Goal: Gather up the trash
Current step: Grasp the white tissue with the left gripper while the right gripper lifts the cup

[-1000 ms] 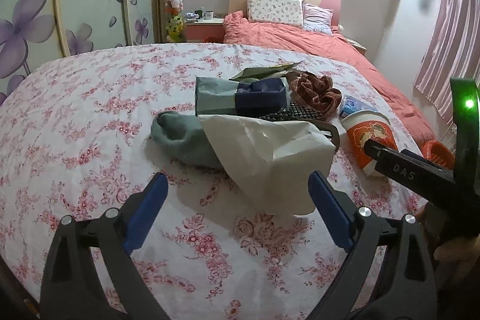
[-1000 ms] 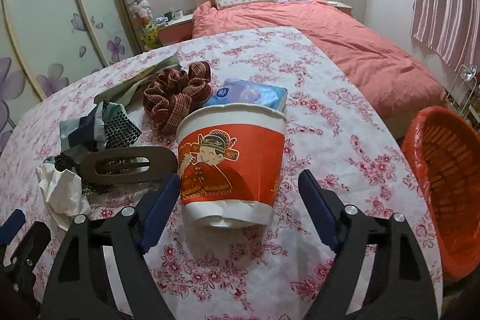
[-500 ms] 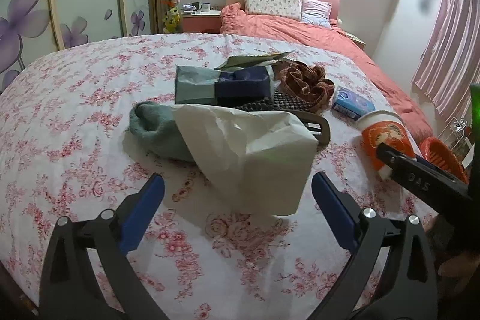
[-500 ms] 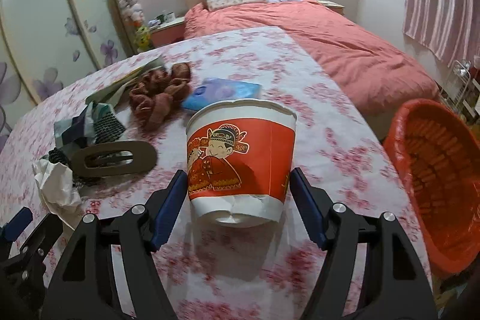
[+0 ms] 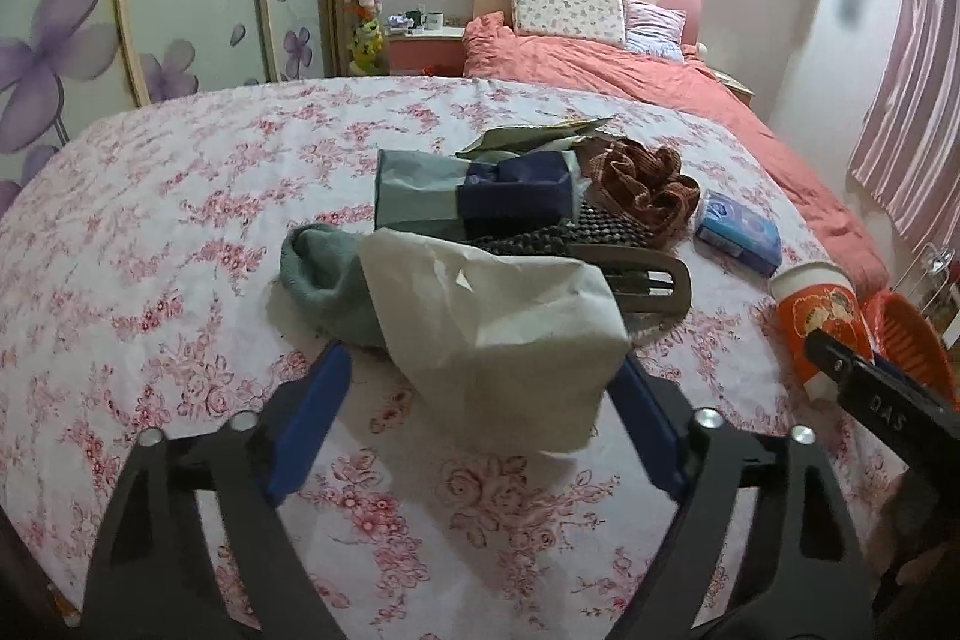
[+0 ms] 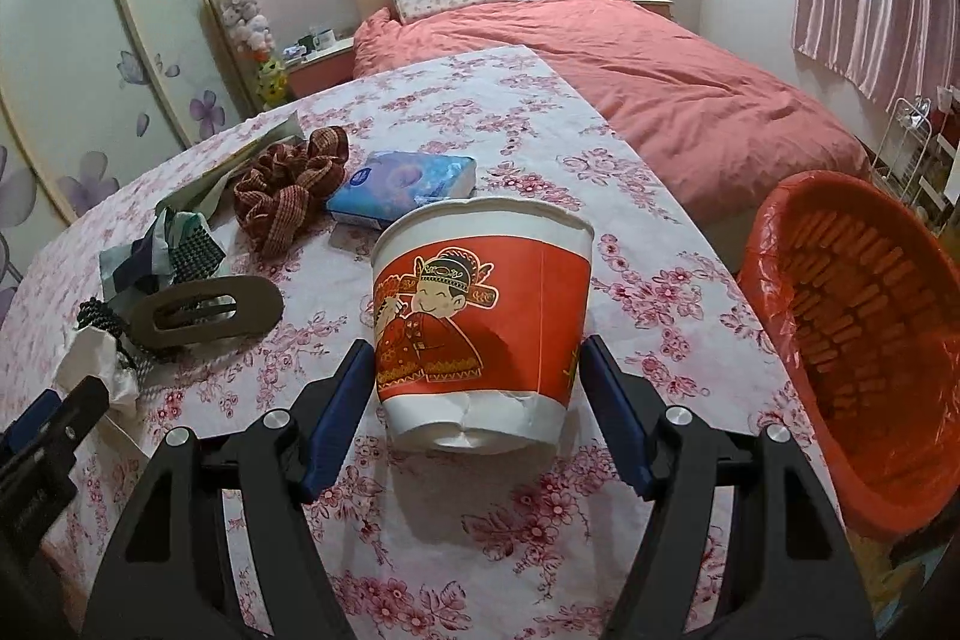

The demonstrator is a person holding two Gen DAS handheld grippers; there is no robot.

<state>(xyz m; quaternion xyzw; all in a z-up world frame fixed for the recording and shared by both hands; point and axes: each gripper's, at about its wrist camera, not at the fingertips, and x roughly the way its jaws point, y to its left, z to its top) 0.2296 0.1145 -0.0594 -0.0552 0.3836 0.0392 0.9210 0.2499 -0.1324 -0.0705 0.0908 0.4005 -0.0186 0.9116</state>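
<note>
Flanking a red-and-white paper cup (image 6: 483, 325), the right gripper (image 6: 477, 412) has its blue fingers (image 6: 339, 415) against the cup's sides, its dented base on the floral worktop (image 6: 654, 292). The left gripper (image 5: 477, 424) has just been closing, fingers apart around crumpled white paper (image 5: 498, 334). An orange basket (image 6: 864, 340) sits beside the worktop.

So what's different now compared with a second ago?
Both grippers closed in. The right gripper now brackets the noodle cup, pads at its sides. The left gripper's jaws have just been closing around the crumpled tissue. The clutter and orange basket stayed put.
</note>
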